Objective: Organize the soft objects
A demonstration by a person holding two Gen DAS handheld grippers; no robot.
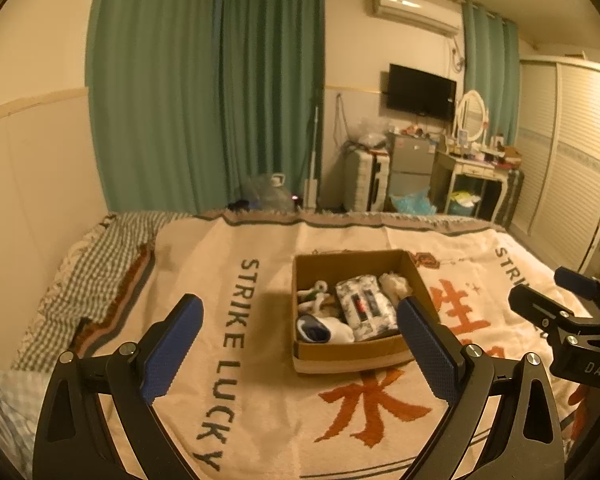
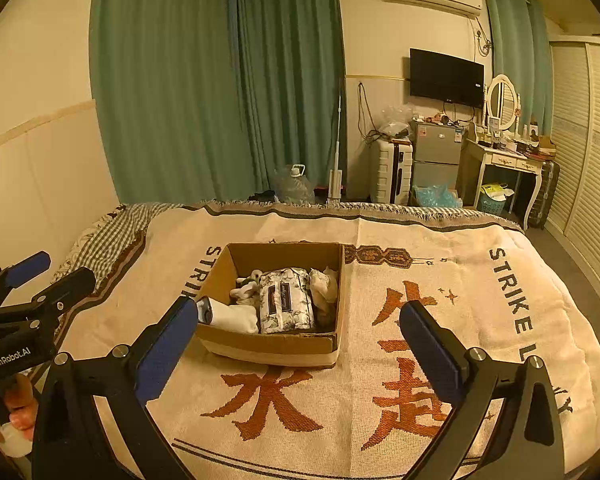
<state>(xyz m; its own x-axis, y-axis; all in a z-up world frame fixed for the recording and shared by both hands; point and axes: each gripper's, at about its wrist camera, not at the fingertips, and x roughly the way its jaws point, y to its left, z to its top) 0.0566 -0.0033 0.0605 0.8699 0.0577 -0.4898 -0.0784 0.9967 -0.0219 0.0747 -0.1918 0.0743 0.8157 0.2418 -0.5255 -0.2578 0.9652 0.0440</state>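
An open cardboard box [image 1: 352,354] [image 2: 268,346] sits on the bed's blanket. Inside lie a floral tissue pack [image 1: 363,306] [image 2: 286,300], a rolled white sock with a blue toe [image 1: 324,329] [image 2: 230,316], a small white-and-green plush toy [image 1: 314,294] [image 2: 246,286] and a crumpled cream cloth [image 1: 396,284] [image 2: 324,286]. My left gripper [image 1: 300,344] hovers open in front of the box, holding nothing. My right gripper [image 2: 298,340] is open too, just short of the box's near side, empty. Each gripper shows at the edge of the other's view: the right gripper [image 1: 572,320], the left gripper [image 2: 24,300].
The cream blanket [image 2: 440,320] with orange characters and "STRIKE LUCKY" lettering covers the bed. A checked sheet [image 1: 96,264] lies at its left edge by the wall. Beyond the bed stand green curtains, a suitcase [image 2: 392,172], a small fridge, a dressing table [image 2: 508,164] and a wardrobe.
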